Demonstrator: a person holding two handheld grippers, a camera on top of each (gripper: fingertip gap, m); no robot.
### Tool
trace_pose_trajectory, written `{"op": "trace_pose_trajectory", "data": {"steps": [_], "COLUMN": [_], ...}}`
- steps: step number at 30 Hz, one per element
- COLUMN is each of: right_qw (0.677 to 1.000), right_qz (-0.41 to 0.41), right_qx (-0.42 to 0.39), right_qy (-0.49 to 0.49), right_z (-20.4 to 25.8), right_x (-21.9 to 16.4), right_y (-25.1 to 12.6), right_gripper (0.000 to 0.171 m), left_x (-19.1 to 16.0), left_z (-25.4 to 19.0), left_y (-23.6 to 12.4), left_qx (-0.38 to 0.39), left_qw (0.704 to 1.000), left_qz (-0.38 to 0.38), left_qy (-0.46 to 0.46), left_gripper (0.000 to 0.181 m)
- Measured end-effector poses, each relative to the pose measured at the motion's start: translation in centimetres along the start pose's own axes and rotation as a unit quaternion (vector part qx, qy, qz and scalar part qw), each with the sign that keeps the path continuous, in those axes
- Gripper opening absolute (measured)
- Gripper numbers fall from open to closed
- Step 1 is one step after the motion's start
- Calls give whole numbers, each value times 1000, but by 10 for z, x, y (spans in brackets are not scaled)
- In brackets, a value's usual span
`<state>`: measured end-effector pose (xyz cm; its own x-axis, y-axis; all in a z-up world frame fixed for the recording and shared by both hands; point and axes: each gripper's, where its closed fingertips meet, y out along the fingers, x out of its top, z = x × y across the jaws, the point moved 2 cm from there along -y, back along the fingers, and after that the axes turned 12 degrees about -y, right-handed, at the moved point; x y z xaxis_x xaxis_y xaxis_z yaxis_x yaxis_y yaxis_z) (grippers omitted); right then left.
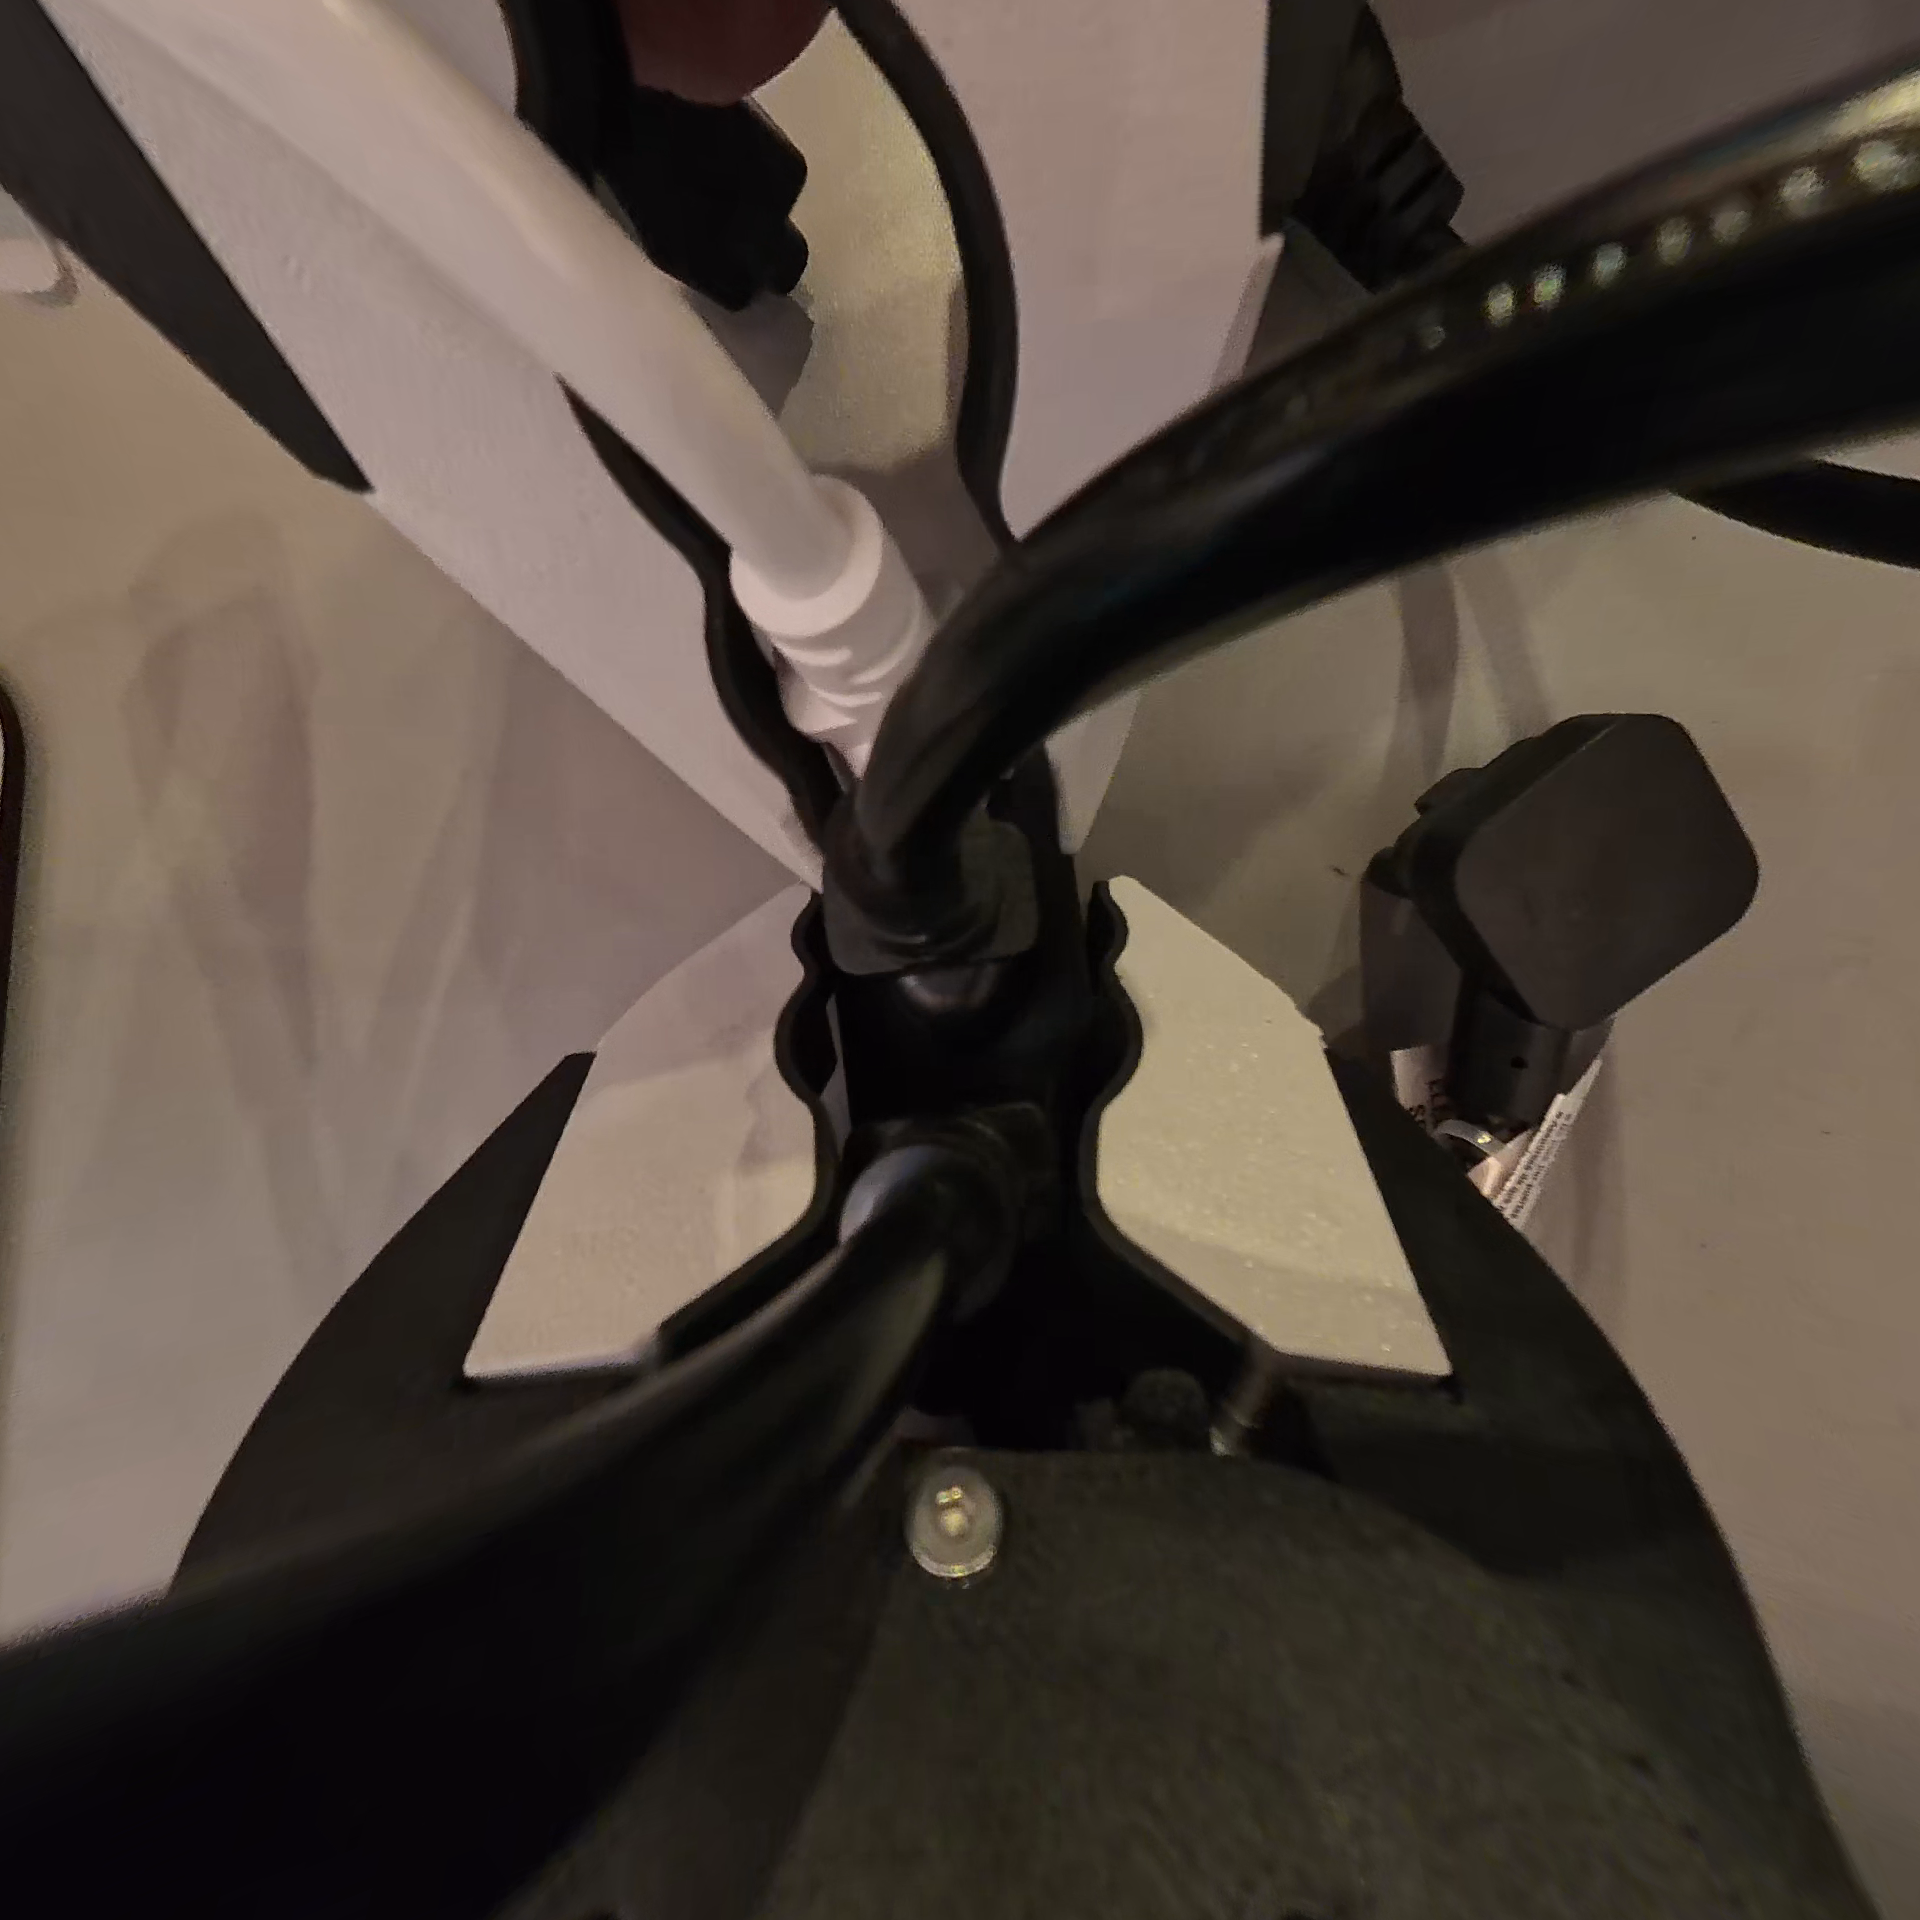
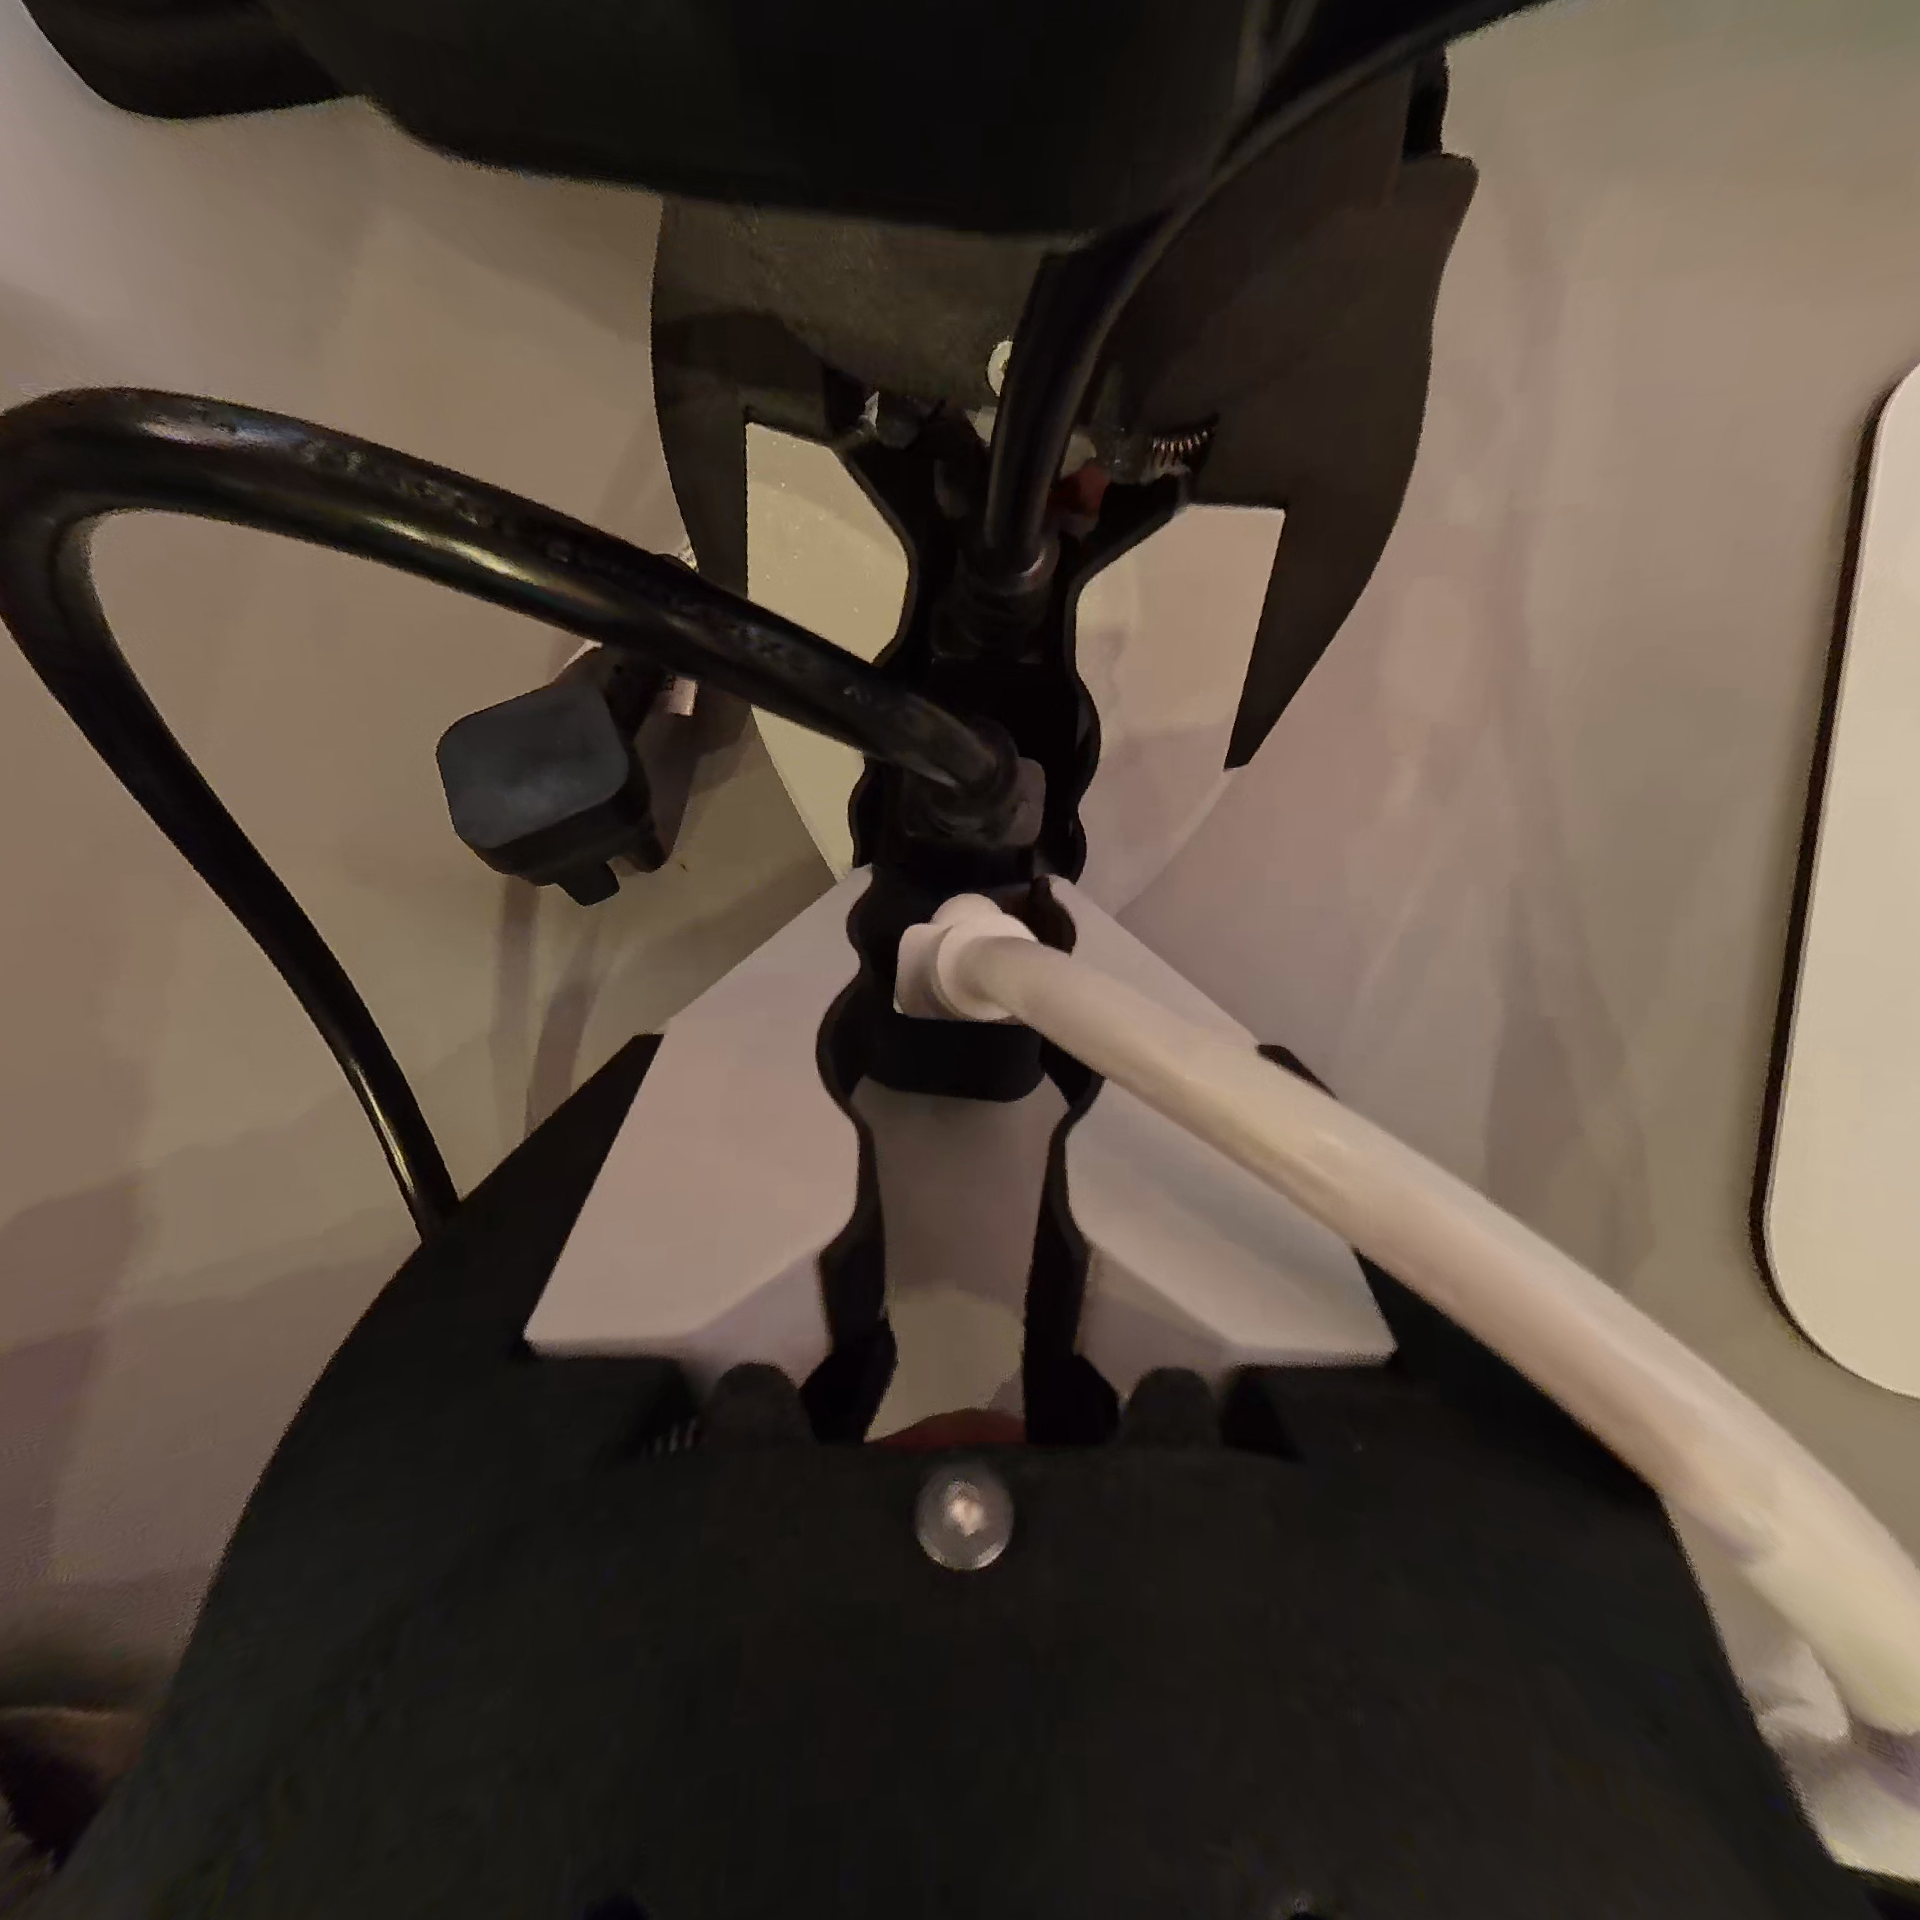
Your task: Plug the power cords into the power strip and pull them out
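My left gripper point(image 1: 961, 904) points down at the white table, shut on a black plug point(image 1: 977, 1143) whose cord runs off to the lower left. A second black plug point(image 1: 914, 894) stands just beyond it, and its thick cord point(image 1: 1351, 436) arcs to the upper right. My right gripper point(image 2: 966, 914) faces the left one tip to tip. It is shut on the end of a white cord point(image 2: 951, 971), which trails over its right finger. The power strip is almost hidden under the plugs and jaws. A loose black plug point(image 1: 1558, 883) lies on the table beside them; it also shows in the right wrist view point(image 2: 540, 779).
A white panel with a dark rim point(image 2: 1870, 831) lies at the right edge of the right wrist view. The thick black cord loops over the table point(image 2: 156, 675) at the left. A white paper tag point(image 1: 1527, 1143) hangs on the loose plug's cord. Left and right tips are no more than a few centimetres apart.
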<state>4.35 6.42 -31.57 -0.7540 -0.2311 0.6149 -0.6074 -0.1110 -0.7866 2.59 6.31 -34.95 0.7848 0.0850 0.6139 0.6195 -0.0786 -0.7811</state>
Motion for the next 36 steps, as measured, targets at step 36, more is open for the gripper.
{"op": "trace_pose_trajectory", "data": {"steps": [36], "right_qw": [997], "right_qz": [73], "right_qx": [9], "right_qy": [-13], "right_z": [9], "right_x": [-10], "right_y": [-5], "right_gripper": [30], "left_x": [2], "left_z": [-4], "left_y": [2], "left_qx": [-8], "left_qw": [1000], "left_qz": [-2], "left_qy": [16], "left_gripper": [46]}}
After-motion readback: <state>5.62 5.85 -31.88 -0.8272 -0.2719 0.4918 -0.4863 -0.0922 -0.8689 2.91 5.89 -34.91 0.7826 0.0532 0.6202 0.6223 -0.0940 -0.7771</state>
